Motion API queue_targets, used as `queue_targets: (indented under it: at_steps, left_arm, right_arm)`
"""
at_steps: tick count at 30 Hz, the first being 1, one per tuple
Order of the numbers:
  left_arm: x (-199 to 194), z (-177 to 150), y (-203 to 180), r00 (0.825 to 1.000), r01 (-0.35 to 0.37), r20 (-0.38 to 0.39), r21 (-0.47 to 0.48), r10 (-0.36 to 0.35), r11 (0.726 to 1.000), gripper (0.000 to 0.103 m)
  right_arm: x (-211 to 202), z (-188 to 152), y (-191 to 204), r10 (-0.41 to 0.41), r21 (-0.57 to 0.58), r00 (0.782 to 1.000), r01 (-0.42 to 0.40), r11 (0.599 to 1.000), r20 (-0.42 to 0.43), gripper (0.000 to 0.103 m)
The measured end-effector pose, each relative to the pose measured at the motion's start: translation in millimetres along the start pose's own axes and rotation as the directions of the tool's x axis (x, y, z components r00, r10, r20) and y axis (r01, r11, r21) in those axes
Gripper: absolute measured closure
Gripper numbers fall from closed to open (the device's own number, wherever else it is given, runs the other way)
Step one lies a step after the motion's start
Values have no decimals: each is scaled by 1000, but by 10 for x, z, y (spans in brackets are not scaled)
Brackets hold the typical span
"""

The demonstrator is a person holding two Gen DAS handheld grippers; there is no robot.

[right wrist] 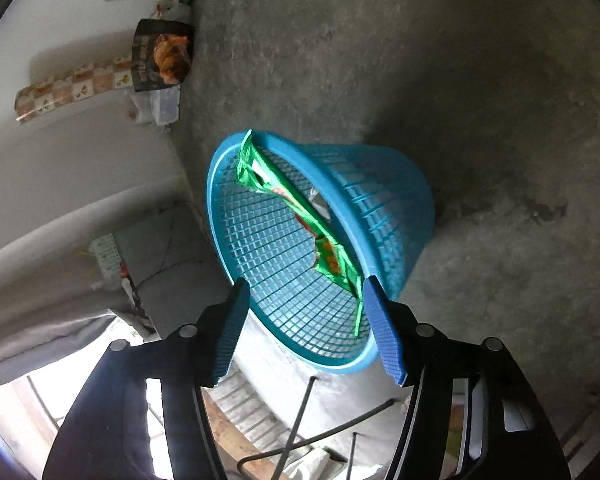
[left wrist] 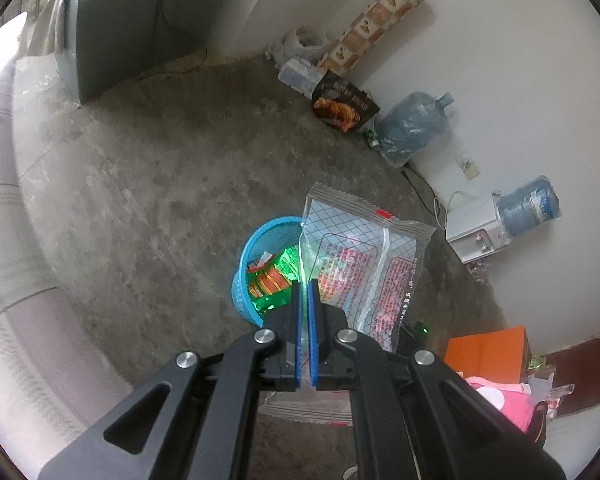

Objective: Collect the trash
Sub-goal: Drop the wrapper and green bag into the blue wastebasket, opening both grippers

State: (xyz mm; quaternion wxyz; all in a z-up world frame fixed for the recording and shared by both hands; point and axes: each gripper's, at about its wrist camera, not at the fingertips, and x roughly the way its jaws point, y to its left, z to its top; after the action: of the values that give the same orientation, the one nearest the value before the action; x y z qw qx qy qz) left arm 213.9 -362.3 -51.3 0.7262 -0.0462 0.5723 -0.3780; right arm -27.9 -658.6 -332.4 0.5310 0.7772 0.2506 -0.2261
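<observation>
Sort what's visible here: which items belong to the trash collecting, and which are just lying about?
Job:
- left gripper, shut on the clear printed wrapper
- blue mesh basket
- green wrapper already in the basket
- right gripper, fingers open at the basket rim

Lying about:
- bread bag
- water jugs
- orange box
- water dispenser

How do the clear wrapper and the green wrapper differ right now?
The clear wrapper is pinched in the shut left gripper above the blue basket; the green wrapper already lies inside it, ungripped. The clear wrapper is see-through with a grid print and hangs flat; the green wrapper is shiny foil, crumpled. Both are empty snack packaging.
</observation>
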Motion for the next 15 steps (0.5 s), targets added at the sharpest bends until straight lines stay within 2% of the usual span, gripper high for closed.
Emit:
queue_targets:
  at_steps: [7, 8, 10, 11, 13, 15]
  left_arm:
    - [781, 107, -180, 996, -31, -83, -34, 28, 999, 99]
    - [876, 123, -199, 996, -35, -84, -39, 31, 999, 95]
    - [1123, 145, -239, 995, -58, -89, -33, 55, 998, 66]
    - [1184, 133, -242, 993, -82, -91, -30, 79, 996, 47]
    - [1267, 71, -233, 988, -125, -97, -41, 121, 991, 45]
    - [1260, 10, -213, 987, -114, -121, -54, 107, 992, 42]
  right_arm:
    - [-487, -16, -234, 50, 41, 998, -51, 998, 24, 44]
    - [-540, -32, -272, 52, 48, 998, -53, 997, 26, 44]
    - [-611, -52, -359, 51, 63, 998, -52, 997, 30, 44]
    - [-643, -63, -390, 51, 71, 998, -53, 996, 30, 44]
    - [-717, -92, -465, 60, 83, 998, -63, 995, 33, 44]
    - [-749, -119, -527, 59, 84, 998, -61, 995, 33, 44]
